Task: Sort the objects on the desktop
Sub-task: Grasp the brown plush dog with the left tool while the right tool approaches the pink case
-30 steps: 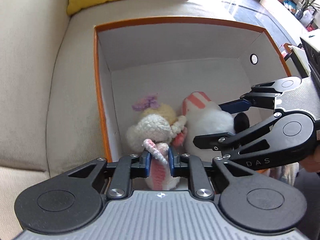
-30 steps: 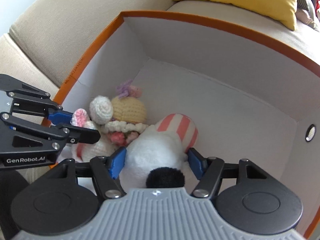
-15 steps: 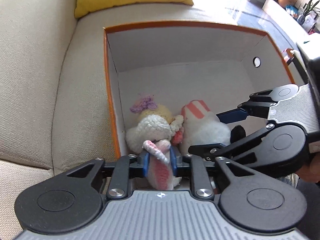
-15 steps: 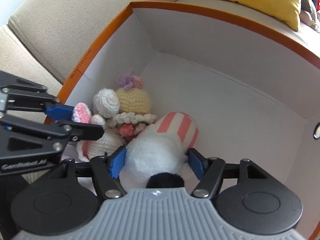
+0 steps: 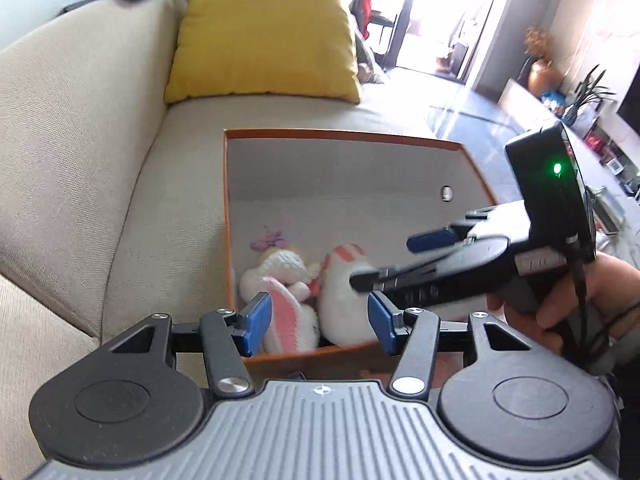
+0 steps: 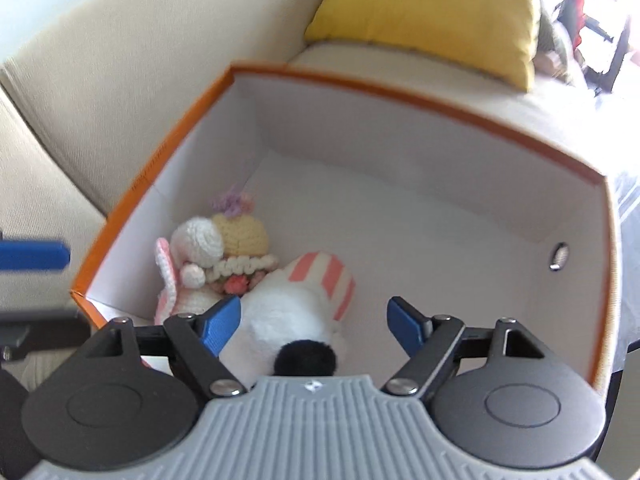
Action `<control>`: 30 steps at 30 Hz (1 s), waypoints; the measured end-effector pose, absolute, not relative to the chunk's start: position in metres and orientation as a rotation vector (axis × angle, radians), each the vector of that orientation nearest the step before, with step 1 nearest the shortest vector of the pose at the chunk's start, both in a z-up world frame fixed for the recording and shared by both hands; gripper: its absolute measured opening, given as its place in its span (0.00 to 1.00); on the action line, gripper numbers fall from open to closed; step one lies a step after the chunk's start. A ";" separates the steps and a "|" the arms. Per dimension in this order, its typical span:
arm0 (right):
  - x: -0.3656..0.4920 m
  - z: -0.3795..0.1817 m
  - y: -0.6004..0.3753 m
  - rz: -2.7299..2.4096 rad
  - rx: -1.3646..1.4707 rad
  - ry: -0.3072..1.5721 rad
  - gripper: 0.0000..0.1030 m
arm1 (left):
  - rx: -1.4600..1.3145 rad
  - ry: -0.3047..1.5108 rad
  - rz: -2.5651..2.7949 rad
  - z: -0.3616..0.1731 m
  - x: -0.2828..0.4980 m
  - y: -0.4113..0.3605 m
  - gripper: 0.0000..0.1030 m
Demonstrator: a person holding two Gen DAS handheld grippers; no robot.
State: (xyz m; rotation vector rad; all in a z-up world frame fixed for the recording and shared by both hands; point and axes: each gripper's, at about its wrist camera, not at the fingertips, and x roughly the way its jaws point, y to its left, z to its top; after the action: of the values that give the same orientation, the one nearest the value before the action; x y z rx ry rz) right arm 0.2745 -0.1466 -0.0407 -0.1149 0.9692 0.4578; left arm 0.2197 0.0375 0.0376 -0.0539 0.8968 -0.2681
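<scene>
Landmark: orange box (image 5: 400,138) sitting on the beige sofa (image 5: 80,160).

Left wrist view only: a hand (image 5: 560,300) is gripping the right tongs (image 5: 384,260) over the box's right side, green light glowing on the unit; a bright room is lying beyond the box. Right wrist view only: the box's whole white floor, and the crocheted doll's (image 6: 236,248) flower collar.

Inside the box, left corner: the crocheted doll is lying against the wall; just right of it, touching, the white plush (image 6: 296,308) with the pink-striped hat. Yellow cushion (image 6: 432,12) is sitting behind the box.

Versus a second ago: left tongs (image 5: 318,320) were clamping the doll's pink ear; now they are standing apart, having just been opening, nothing pressed between them. Right tongs (image 6: 314,320), also just opening, are standing apart, pads clear of the plush. Both are pulling back from the box.
</scene>
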 end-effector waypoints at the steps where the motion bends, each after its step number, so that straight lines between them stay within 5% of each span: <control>1: 0.269 -0.037 -0.150 0.450 -0.111 0.950 0.78 | -0.053 0.887 -0.280 0.038 0.214 0.037 0.60; 5: 0.246 -0.027 -0.168 0.425 -0.098 0.903 0.62 | -0.002 0.878 -0.330 0.031 0.193 0.029 0.60; 11: 0.202 -0.013 -0.200 0.429 -0.067 0.880 0.56 | 0.268 0.868 -0.434 0.007 0.163 -0.001 0.60; 30: 0.127 -0.074 -0.245 0.289 0.016 1.016 0.57 | 0.961 0.845 -0.484 -0.092 0.125 -0.060 0.66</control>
State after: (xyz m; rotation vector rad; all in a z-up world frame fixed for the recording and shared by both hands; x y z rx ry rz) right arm 0.1273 -0.2452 -0.0735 0.0158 1.0158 0.2892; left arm 0.1252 -0.0603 -0.0917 0.9608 0.8454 -0.4842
